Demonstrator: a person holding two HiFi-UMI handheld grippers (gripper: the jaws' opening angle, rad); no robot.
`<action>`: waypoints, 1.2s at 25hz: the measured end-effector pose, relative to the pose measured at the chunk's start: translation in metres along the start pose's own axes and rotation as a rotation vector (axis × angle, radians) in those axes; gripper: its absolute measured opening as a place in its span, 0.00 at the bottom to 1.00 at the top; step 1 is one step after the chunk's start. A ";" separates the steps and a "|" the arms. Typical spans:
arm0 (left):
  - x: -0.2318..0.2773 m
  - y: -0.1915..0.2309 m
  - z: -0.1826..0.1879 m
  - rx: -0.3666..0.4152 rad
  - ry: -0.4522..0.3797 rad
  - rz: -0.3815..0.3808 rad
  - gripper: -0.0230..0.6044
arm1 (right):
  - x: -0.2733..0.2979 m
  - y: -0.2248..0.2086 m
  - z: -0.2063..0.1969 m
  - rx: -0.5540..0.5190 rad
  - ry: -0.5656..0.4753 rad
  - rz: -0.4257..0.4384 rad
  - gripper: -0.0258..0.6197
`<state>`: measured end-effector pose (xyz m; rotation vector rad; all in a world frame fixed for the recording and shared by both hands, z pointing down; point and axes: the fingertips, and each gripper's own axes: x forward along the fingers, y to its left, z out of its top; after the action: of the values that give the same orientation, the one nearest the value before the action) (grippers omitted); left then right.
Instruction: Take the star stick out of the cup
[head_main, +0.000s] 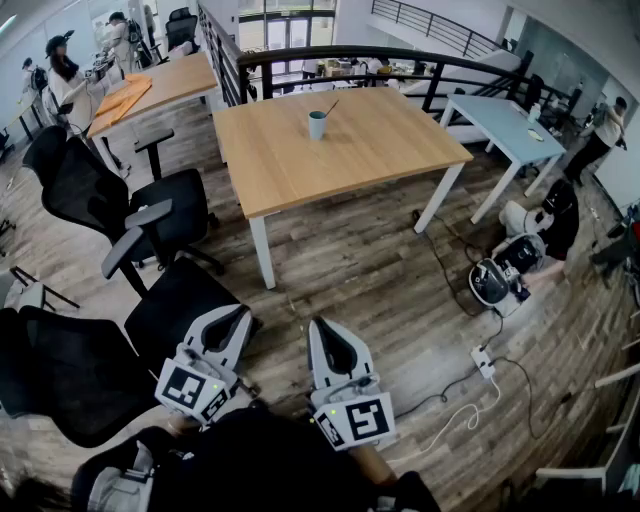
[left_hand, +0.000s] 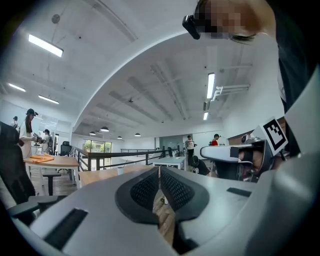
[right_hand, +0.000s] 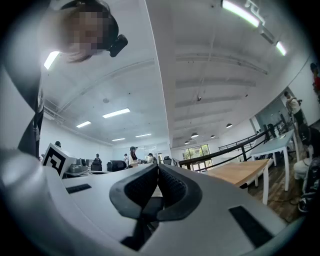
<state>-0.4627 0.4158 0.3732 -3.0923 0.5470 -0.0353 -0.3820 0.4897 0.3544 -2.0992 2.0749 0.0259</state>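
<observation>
- Star stick (head_main: 330, 107) is seen as a thin dark shaft leaning rightward out of the cup (head_main: 317, 124); the star end cannot be made out.
- Cup is stood on the wooden table (head_main: 300, 170), toward the far side, well apart from every edge.
- Left gripper (head_main: 225, 335) and right gripper (head_main: 333, 352) are held low by the person's body, well apart from the table. Both pairs of jaws are pressed together with nothing between them.
- Step in hand is judged to be the approach. One gripper should be opened before the cup is reached, the shaft pinched above the rim, then lifted along its lean so the cup is not tipped.
- Bare floor is left straight ahead to the table's near edge. Office chairs (head_main: 120, 230) crowd the left; cables (head_main: 450, 290) and a power strip (head_main: 483, 360) lie at right.
</observation>
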 end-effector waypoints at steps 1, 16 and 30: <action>0.001 -0.003 0.001 0.001 0.003 0.001 0.07 | -0.002 -0.002 0.002 0.003 -0.003 0.000 0.07; 0.031 -0.063 -0.002 0.020 0.029 -0.010 0.07 | -0.052 -0.052 0.007 0.071 -0.024 -0.022 0.07; 0.053 -0.104 -0.007 0.042 0.067 -0.016 0.07 | -0.084 -0.077 0.010 0.072 -0.032 0.004 0.07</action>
<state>-0.3778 0.4953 0.3823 -3.0639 0.5164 -0.1496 -0.3060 0.5743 0.3662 -2.0397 2.0303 -0.0145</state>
